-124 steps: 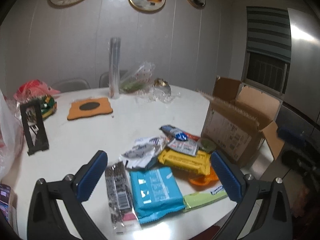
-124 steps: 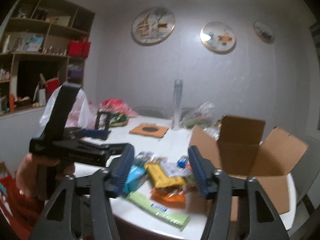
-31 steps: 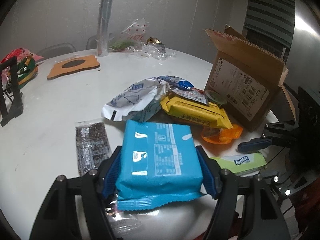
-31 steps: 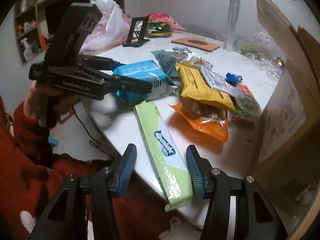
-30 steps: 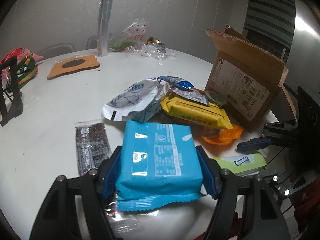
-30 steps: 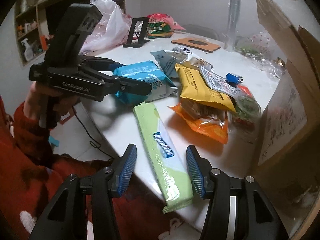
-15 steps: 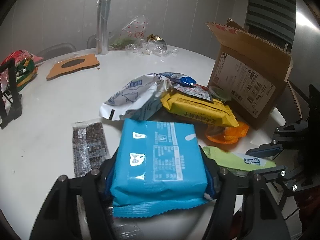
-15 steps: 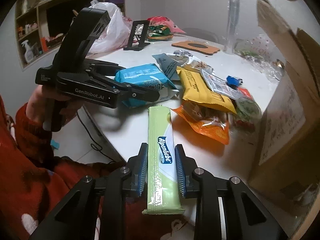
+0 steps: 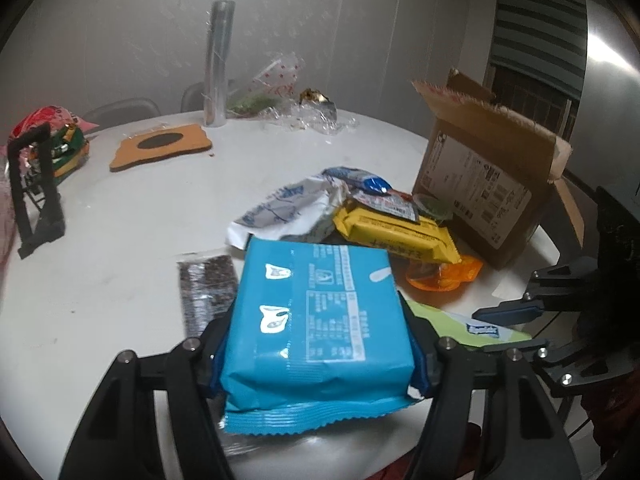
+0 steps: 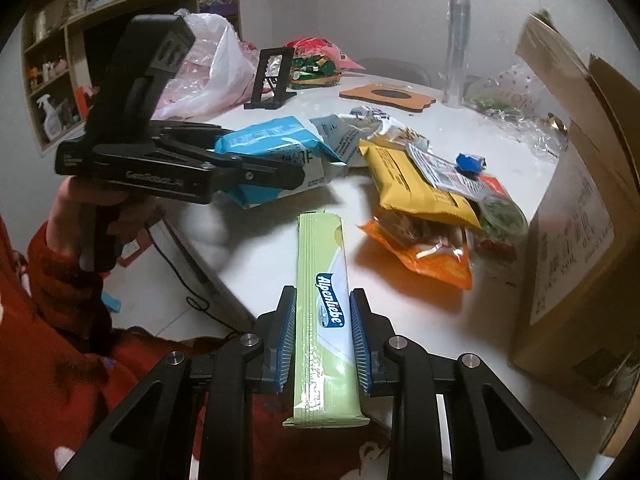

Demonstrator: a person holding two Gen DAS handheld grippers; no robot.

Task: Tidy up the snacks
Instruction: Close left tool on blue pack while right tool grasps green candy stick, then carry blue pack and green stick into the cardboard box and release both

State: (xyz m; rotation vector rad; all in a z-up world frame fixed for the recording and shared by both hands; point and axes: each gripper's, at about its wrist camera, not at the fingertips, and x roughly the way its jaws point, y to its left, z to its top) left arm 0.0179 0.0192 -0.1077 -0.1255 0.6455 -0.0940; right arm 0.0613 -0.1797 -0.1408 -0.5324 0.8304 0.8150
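My left gripper (image 9: 316, 360) is shut on a blue snack pack (image 9: 316, 320) and holds it above the white table (image 9: 120, 216); it also shows in the right wrist view (image 10: 276, 148). My right gripper (image 10: 322, 336) is shut on a long green Alpenliebe bar (image 10: 324, 300), lifted over the table's near edge; the bar also shows in the left wrist view (image 9: 472, 324). A pile of snacks lies ahead: a yellow pack (image 9: 396, 232), an orange pack (image 9: 444, 276), a white-blue bag (image 9: 288, 212) and a dark bar (image 9: 206, 292). An open cardboard box (image 9: 484, 176) stands at the right.
A black stand (image 9: 34, 184), an orange mat (image 9: 160, 148), a clear roll (image 9: 218, 64) and crumpled plastic wrap (image 9: 308, 116) sit farther back. A pink plastic bag (image 10: 208, 68) lies at the table's left side. The table edge is close below both grippers.
My right gripper closed on the green bar and lifted it off the table. My left gripper raised the blue pack a little higher.
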